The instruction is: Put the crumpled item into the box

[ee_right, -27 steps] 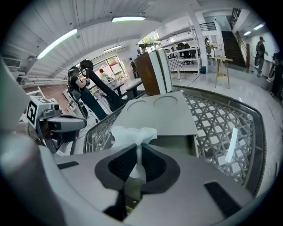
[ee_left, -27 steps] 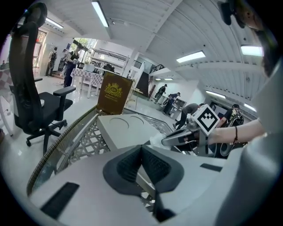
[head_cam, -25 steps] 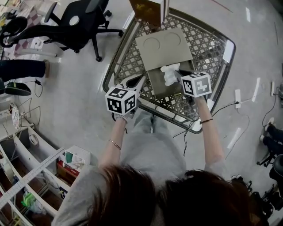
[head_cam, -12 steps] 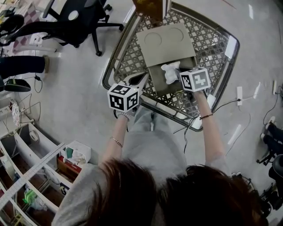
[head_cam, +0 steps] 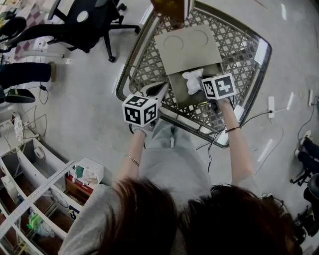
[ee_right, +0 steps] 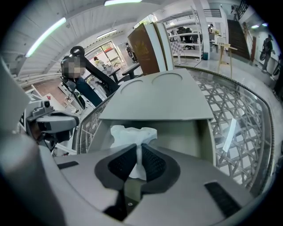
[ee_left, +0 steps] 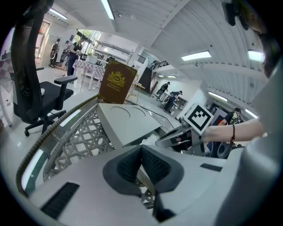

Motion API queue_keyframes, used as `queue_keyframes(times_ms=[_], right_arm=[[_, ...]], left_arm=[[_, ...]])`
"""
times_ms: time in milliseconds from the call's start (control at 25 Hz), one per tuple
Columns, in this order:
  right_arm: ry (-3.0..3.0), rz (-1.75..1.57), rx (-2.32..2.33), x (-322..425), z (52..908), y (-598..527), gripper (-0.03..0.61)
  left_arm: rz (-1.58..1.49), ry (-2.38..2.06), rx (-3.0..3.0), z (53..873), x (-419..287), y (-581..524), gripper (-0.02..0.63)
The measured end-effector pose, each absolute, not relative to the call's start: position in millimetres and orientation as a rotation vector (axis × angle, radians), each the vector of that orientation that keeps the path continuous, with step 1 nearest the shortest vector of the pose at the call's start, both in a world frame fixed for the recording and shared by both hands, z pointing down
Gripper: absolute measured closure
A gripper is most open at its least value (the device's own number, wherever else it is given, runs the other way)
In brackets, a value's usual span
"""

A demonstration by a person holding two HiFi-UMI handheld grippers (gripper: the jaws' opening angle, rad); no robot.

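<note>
A crumpled white paper (head_cam: pixel 192 81) hangs over the open grey box (head_cam: pixel 179 94), whose lid (head_cam: pixel 187 47) is folded back. My right gripper (head_cam: pixel 200 83) is shut on the paper. In the right gripper view the paper (ee_right: pixel 132 132) bulges out past the right gripper (ee_right: pixel 138 148), just above the box's hollow (ee_right: pixel 181 137). My left gripper (head_cam: pixel 162 87) sits at the box's left side, over the table's near corner. In the left gripper view the left gripper (ee_left: pixel 142 149) has its pads together at the tips, and I see nothing held between them.
The box rests on a lattice-topped table (head_cam: pixel 239 55) with a raised rim. A brown carton (head_cam: pixel 169 10) stands at its far end. A black office chair (head_cam: pixel 84 22) is to the left, shelves (head_cam: pixel 30 199) are at the lower left, and cables (head_cam: pixel 214 144) lie on the floor.
My right gripper has sunk a little with the paper, closer to the box's opening. The left gripper has stayed about where it was.
</note>
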State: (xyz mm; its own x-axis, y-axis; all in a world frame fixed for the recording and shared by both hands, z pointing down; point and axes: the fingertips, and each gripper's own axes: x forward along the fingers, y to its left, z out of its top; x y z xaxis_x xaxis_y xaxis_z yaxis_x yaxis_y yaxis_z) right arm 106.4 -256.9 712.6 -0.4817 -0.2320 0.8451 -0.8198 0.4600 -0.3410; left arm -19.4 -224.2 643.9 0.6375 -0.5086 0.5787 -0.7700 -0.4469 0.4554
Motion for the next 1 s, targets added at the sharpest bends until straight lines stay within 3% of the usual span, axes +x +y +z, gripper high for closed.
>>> queue_keyframes(times_ms=[320, 1000], right_arm=[[-1.932, 0.992, 0.888, 107, 716, -258, 0.522], [-1.938, 1.07, 0.977, 112, 712, -268, 0.434]], left_arm=[[0.469, -0.987, 2.144, 645, -19, -225, 0.597], [0.449, -0.989, 2.151, 639, -22, -228, 0.597]])
